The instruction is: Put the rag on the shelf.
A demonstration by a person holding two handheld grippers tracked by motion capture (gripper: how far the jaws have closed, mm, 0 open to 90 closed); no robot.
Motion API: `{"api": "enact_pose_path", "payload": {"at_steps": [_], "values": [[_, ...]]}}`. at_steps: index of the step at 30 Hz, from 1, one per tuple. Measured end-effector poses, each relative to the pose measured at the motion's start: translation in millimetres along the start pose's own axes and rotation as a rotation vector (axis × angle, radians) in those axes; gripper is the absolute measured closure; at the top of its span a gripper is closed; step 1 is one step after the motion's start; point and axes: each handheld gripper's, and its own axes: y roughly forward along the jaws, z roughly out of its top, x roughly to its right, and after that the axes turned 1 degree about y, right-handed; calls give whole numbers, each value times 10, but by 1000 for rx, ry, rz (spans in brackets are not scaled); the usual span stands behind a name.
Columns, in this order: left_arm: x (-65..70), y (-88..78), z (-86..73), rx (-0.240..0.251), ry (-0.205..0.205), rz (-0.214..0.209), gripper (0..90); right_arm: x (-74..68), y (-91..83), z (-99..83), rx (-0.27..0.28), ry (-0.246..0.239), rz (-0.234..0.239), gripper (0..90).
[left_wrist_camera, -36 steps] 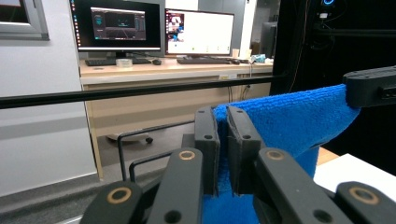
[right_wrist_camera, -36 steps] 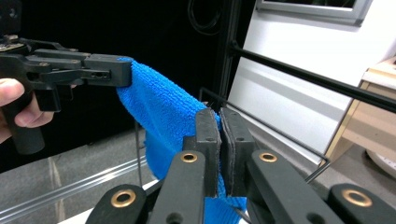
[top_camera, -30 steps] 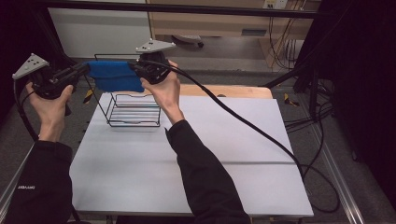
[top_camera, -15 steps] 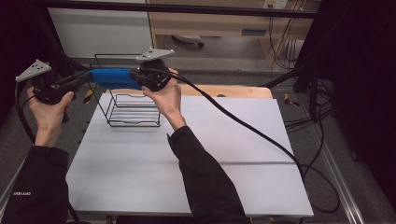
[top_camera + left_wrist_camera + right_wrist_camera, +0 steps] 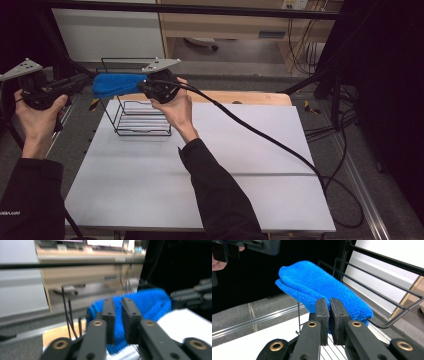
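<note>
Blue cloth (image 5: 117, 85) hangs above the wire rack (image 5: 142, 112) at the worktop's (image 5: 210, 170) ten o'clock, pinched by the right hand-held gripper (image 5: 329, 305); the left hand-held gripper (image 5: 118, 305), blurred, seems clamped on it too.

- A white table (image 5: 240, 165) stood in the middle, taken here as the landmark.
- A pale wooden board (image 5: 250, 97) lay along the table's far edge.
- A wooden cabinet (image 5: 225, 22) stood beyond the table.
- Black cables (image 5: 345, 130) trailed on the grey floor (image 5: 320, 90) beside the table's right edge.
</note>
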Motion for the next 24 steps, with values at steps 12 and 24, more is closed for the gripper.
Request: {"api": "enact_pose_path", "payload": {"at_steps": [12, 24], "values": [[-34, 270, -203, -126, 7, 6, 900, 74, 1, -122, -5, 58, 48, 811], [-31, 406, -317, -137, 20, 15, 900, 187, 68, -318, -48, 122, 40, 862]]}}
